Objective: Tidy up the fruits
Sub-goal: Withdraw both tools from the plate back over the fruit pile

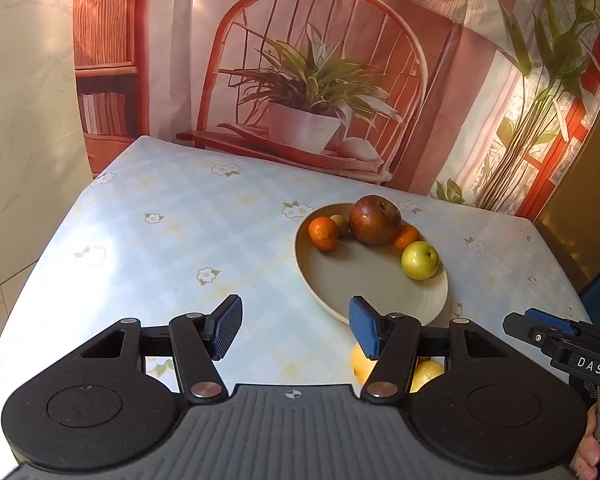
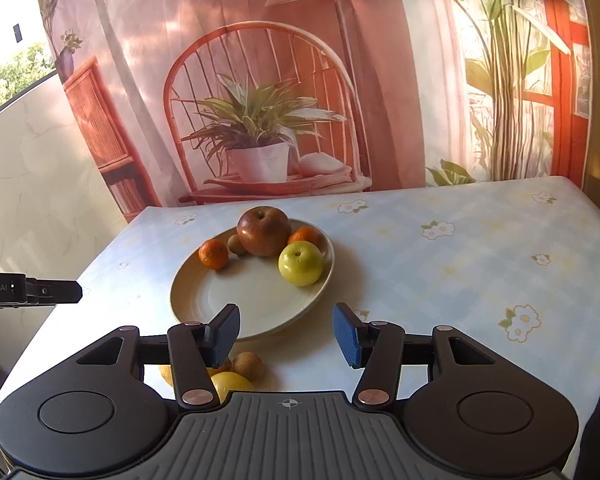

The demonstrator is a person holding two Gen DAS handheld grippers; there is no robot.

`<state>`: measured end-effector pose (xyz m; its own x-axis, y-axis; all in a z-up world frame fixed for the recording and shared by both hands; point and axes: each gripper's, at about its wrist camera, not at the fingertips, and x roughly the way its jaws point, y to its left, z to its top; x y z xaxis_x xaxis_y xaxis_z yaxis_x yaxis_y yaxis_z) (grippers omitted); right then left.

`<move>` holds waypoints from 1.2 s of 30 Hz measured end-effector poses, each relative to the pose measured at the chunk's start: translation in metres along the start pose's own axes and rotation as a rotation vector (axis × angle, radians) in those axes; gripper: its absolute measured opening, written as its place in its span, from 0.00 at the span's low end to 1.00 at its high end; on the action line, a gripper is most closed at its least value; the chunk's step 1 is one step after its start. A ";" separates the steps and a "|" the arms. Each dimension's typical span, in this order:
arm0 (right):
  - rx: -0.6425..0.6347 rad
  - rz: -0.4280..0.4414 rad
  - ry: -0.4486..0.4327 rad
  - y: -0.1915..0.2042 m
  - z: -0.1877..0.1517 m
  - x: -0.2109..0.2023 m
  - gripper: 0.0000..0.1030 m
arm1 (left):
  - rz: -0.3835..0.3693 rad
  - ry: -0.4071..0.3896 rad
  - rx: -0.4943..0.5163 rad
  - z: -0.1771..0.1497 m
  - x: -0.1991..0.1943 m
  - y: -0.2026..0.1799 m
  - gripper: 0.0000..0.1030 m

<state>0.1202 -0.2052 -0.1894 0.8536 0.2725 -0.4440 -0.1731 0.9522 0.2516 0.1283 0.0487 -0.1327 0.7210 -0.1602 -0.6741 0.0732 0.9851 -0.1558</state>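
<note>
A beige plate (image 1: 364,280) (image 2: 228,292) holds a red apple (image 1: 375,219) (image 2: 264,230), a green apple (image 1: 419,260) (image 2: 301,263), two oranges (image 1: 323,233) (image 2: 213,254), and a small kiwi (image 2: 237,243). On the table in front of the plate lie yellow lemons (image 1: 361,360) (image 2: 231,385) and a kiwi (image 2: 249,365). My left gripper (image 1: 296,330) is open and empty, above the table left of the plate's near edge. My right gripper (image 2: 287,332) is open and empty over the plate's near rim; it also shows in the left wrist view (image 1: 540,334).
The table has a light blue checked cloth with flowers (image 1: 172,240). A printed backdrop of a chair and plant (image 1: 312,92) hangs behind it. The table's right edge (image 2: 596,208) and left edge (image 1: 40,264) are in view.
</note>
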 end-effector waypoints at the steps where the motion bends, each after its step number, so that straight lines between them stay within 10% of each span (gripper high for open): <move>1: 0.000 -0.003 0.006 0.001 -0.002 -0.001 0.47 | -0.001 0.001 0.001 -0.003 -0.002 0.000 0.60; 36: -0.036 0.012 0.149 0.010 -0.058 -0.006 0.49 | -0.010 0.047 0.068 -0.045 -0.009 -0.019 0.60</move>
<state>0.0850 -0.1889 -0.2342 0.7693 0.2989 -0.5647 -0.2030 0.9524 0.2276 0.0892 0.0285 -0.1566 0.6869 -0.1712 -0.7063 0.1283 0.9852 -0.1141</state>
